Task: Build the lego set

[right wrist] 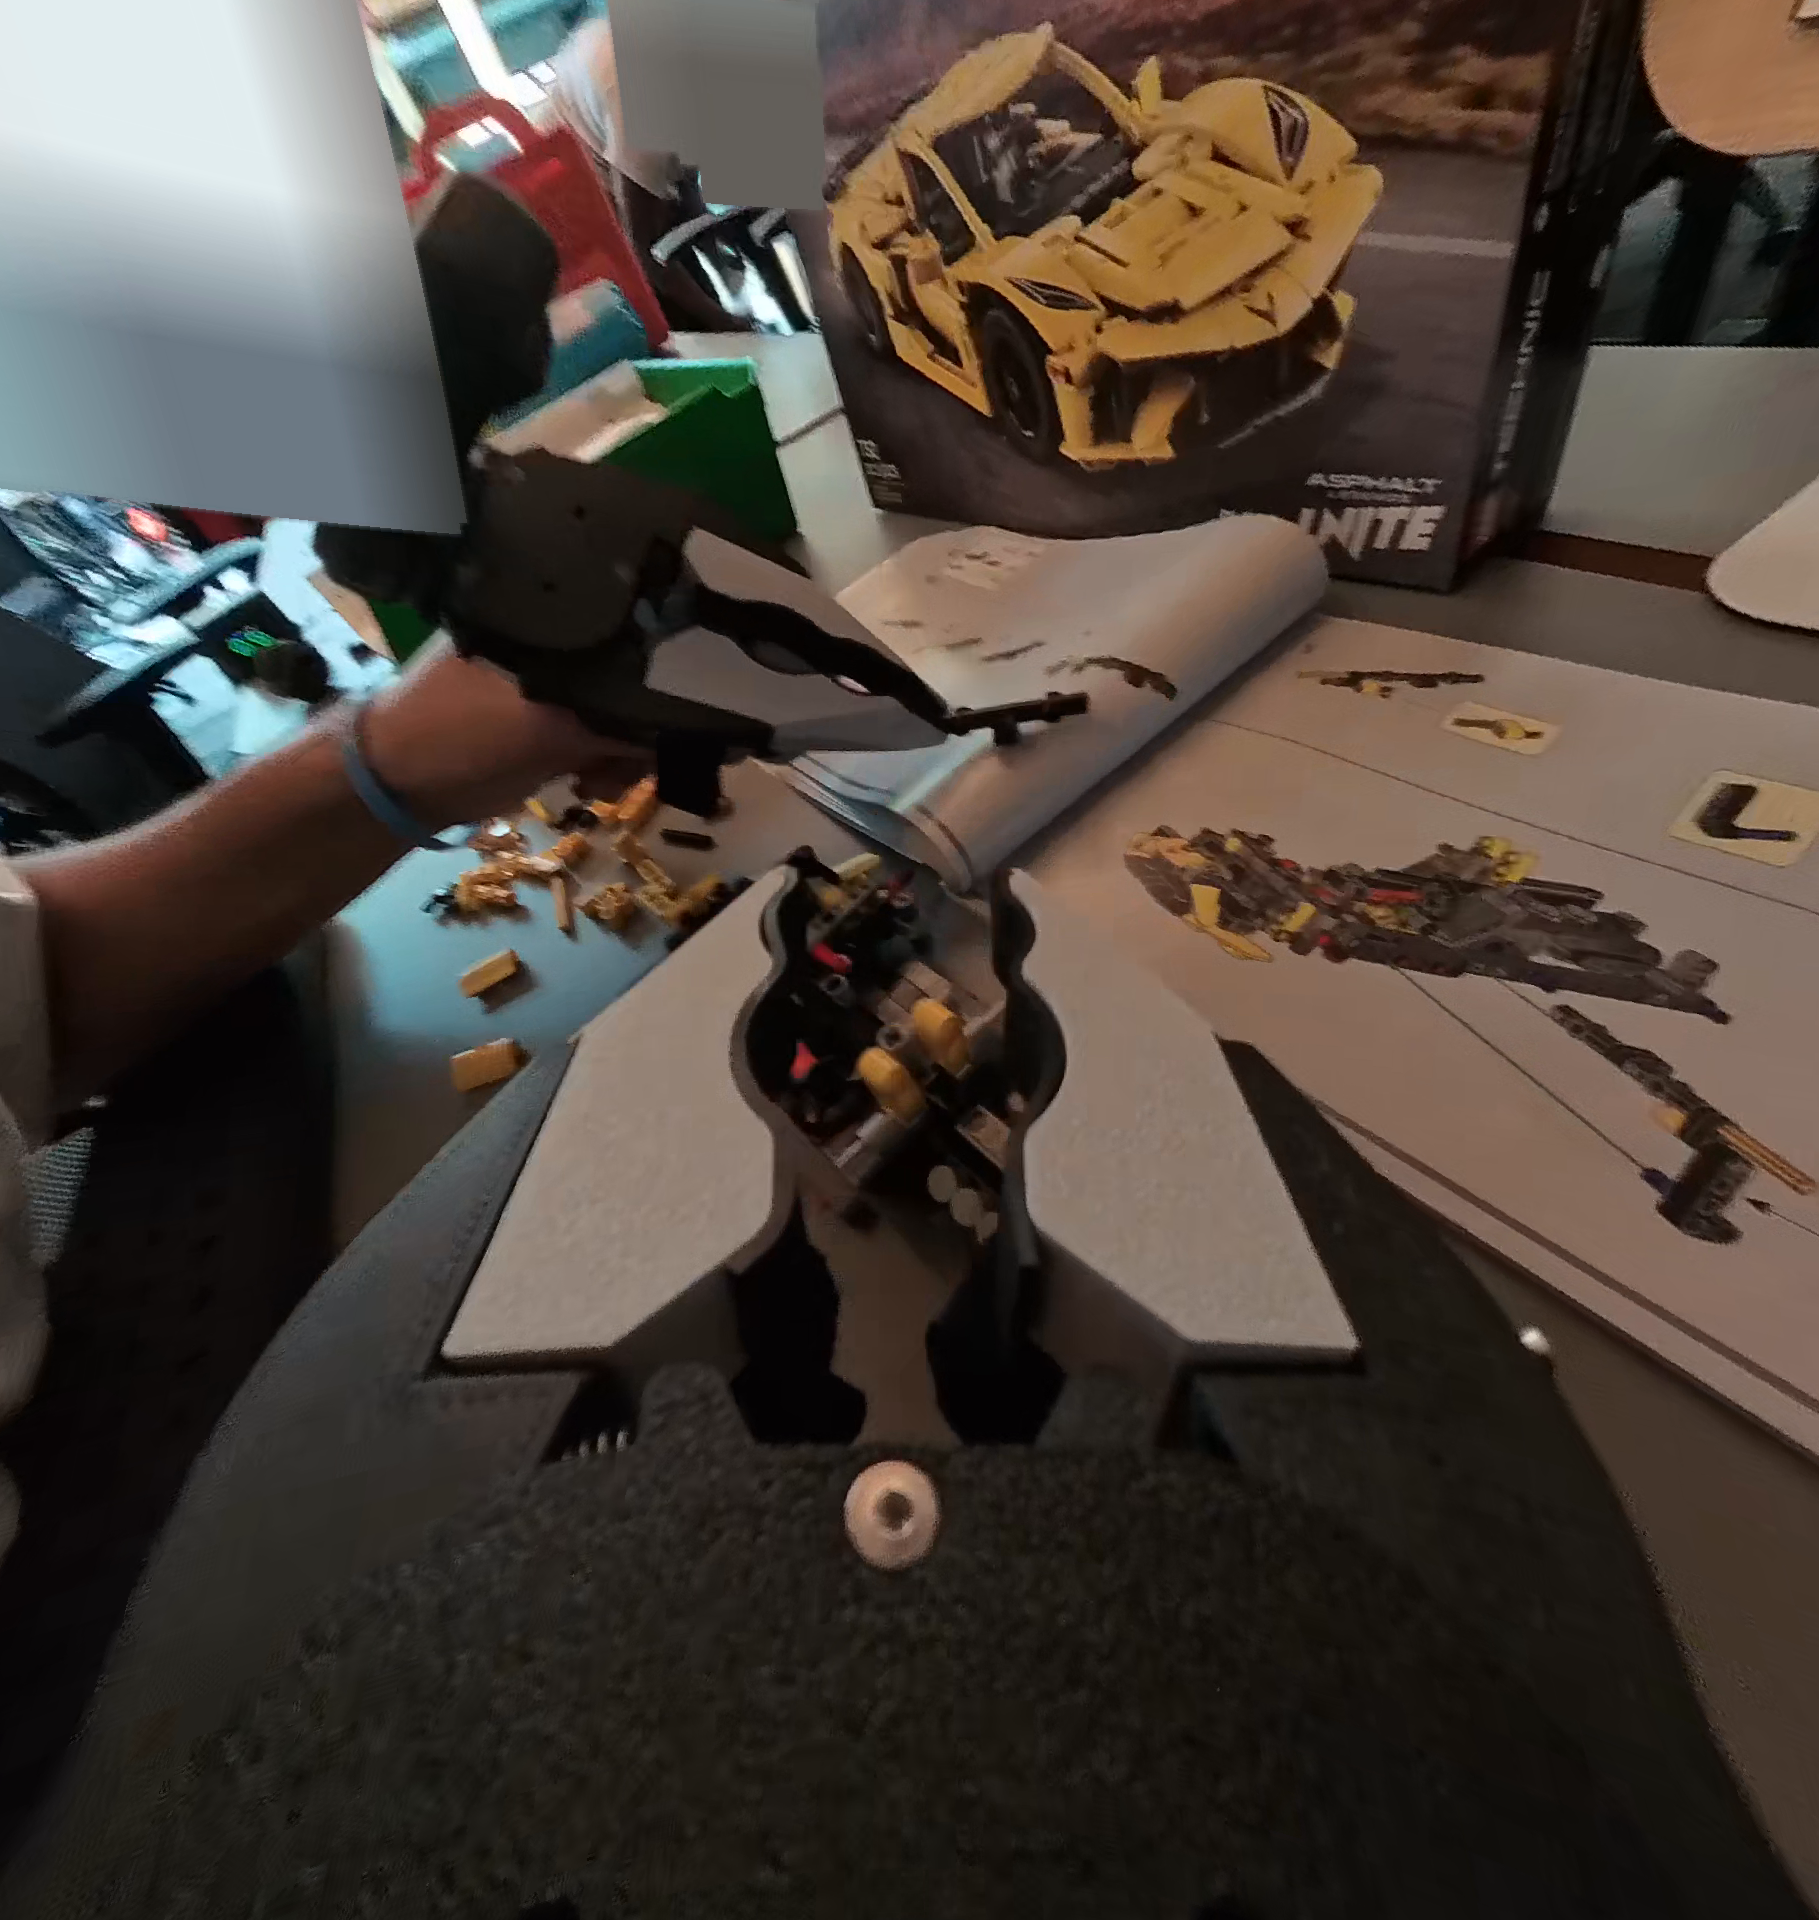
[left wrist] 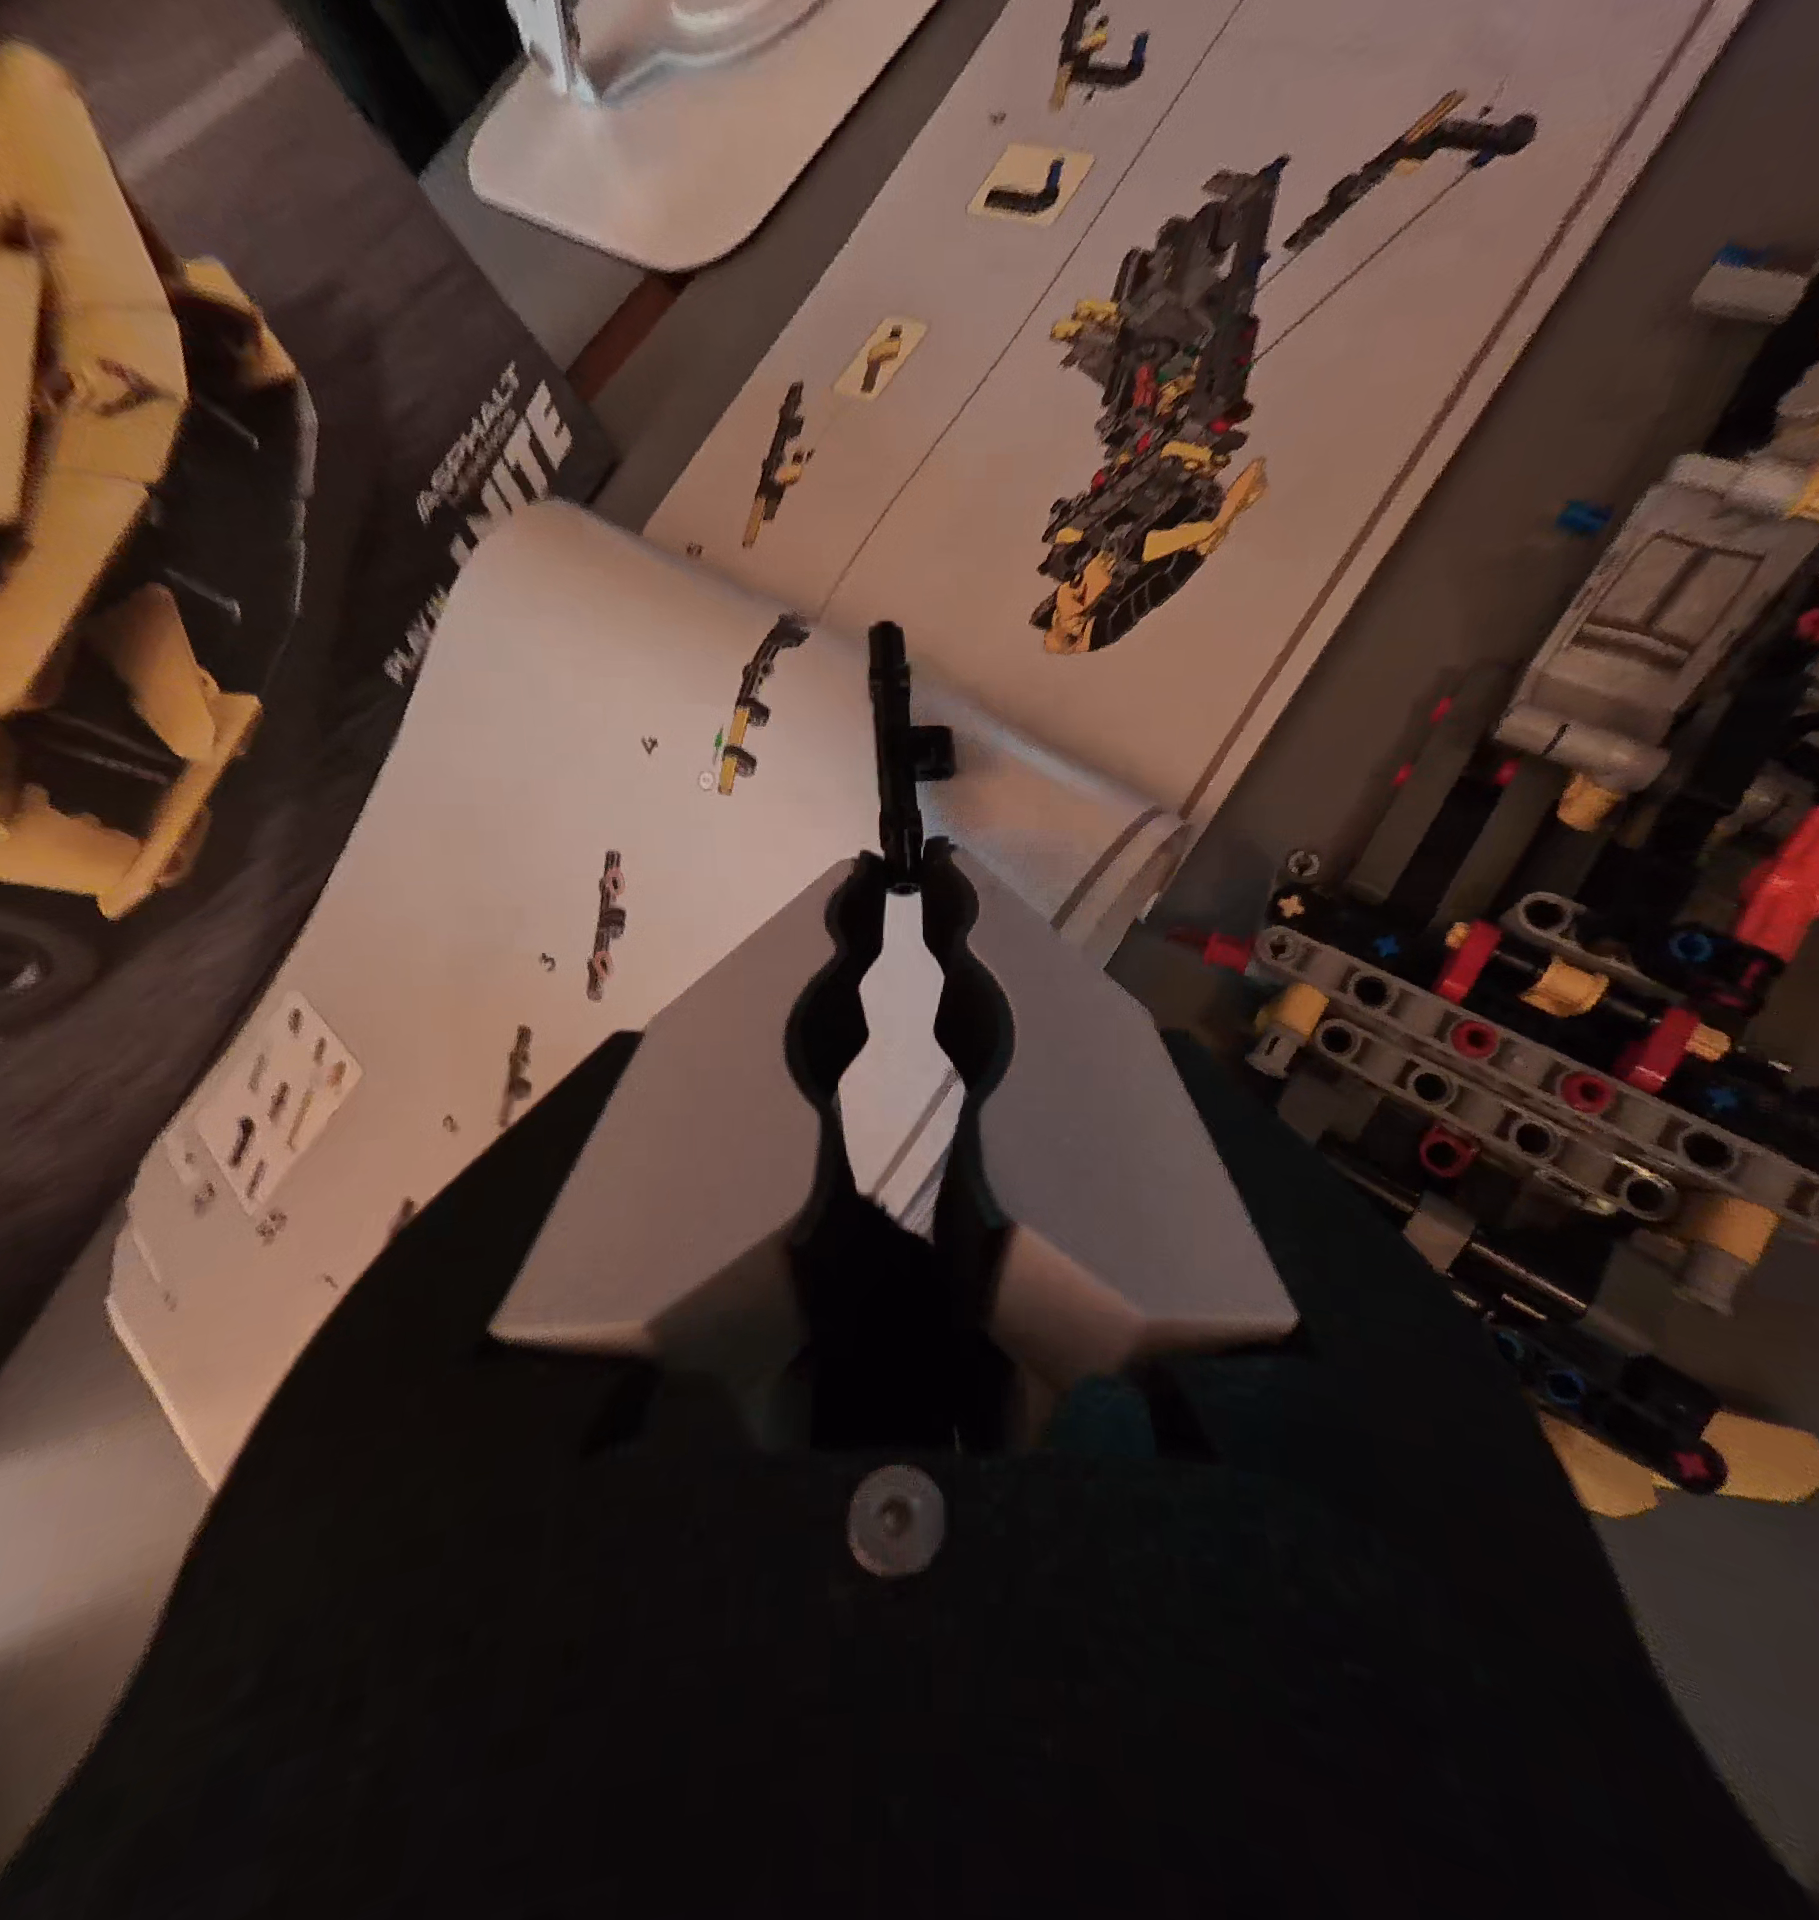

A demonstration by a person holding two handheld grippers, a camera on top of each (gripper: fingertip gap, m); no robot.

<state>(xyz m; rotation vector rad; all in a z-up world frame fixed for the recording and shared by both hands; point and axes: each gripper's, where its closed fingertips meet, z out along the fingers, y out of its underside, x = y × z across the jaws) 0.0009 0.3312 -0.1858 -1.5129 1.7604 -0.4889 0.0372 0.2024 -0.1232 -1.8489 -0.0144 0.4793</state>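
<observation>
My left gripper [left wrist: 903,868] is shut on the end of a thin black lego axle piece [left wrist: 897,727] with a side peg, held above the open instruction booklet [left wrist: 593,727]. The right wrist view shows this gripper [right wrist: 941,717] and the piece [right wrist: 1024,710] pointing right over the booklet [right wrist: 1404,810]. My right gripper [right wrist: 900,904] has its jaws partly apart around the partly built car chassis [right wrist: 884,1049], which fills the gap between the fingers. The chassis, grey, black, red and yellow, lies at the right in the left wrist view [left wrist: 1549,1070].
The set's box [right wrist: 1144,281] with a yellow car picture stands behind the booklet. Loose yellow and black pieces [right wrist: 572,873] lie on the table at left, under a person's arm [right wrist: 209,831]. A green box [right wrist: 718,436] is behind. A white stand base [left wrist: 656,156] sits at the far edge. The left gripper's tips are roughly 15 cm from the right gripper's.
</observation>
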